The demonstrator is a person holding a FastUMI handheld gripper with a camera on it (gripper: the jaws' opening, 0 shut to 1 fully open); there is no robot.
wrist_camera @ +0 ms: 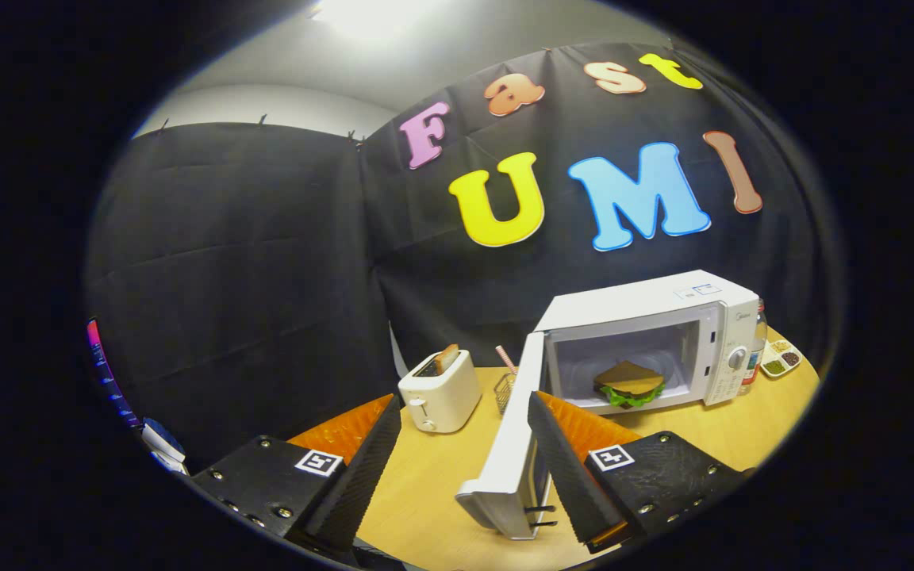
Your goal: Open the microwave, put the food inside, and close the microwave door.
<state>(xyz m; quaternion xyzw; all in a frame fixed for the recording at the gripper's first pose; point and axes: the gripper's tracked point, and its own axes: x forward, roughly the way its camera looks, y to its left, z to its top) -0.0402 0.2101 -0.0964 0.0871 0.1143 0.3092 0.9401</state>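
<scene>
Gripper view: gripper point(457, 468) fingers spread, door point(508, 444) between, its lower edge behind 1 finger.

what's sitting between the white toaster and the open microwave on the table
In the gripper view, a small wire basket holding a pink stick stands between the white toaster and the white microwave, behind its swung-open door.

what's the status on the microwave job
Gripper open, holding nothing, jaws apart with the door's edge between them. Sandwich already inside the microwave. Door still swung open. Toaster stands beside the door, clear of it.
</scene>
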